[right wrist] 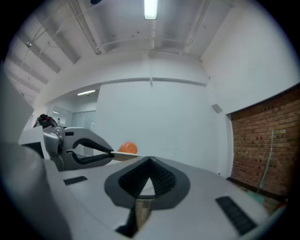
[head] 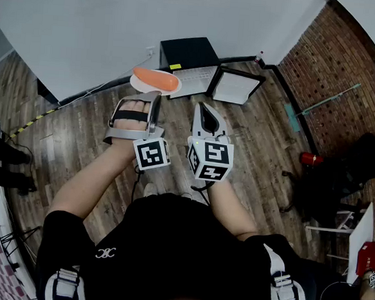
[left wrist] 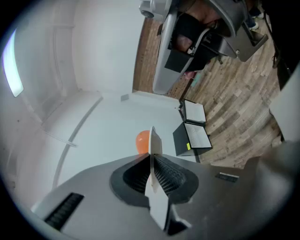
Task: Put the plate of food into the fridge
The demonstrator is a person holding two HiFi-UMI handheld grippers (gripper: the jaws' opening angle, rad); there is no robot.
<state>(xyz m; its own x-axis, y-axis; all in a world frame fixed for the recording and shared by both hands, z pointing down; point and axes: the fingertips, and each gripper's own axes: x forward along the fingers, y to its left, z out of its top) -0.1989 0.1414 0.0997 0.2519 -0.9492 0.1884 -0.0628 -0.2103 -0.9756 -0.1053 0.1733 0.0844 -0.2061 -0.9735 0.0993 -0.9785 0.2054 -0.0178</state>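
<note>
We see a white wall [head: 87, 28] ahead of us and a wooden floor [head: 259, 139] below, with a brick wall [head: 349, 68] to the right; a black box [head: 189, 51] stands at the foot of the white wall; our left tongs [head: 154, 98] are clamped on the rim of the white plate [head: 141, 84], held in the air above the floor; the orange food [head: 159, 79] lies on it; our right tongs [head: 206, 114], just beside, are pressed together on nothing.
</note>
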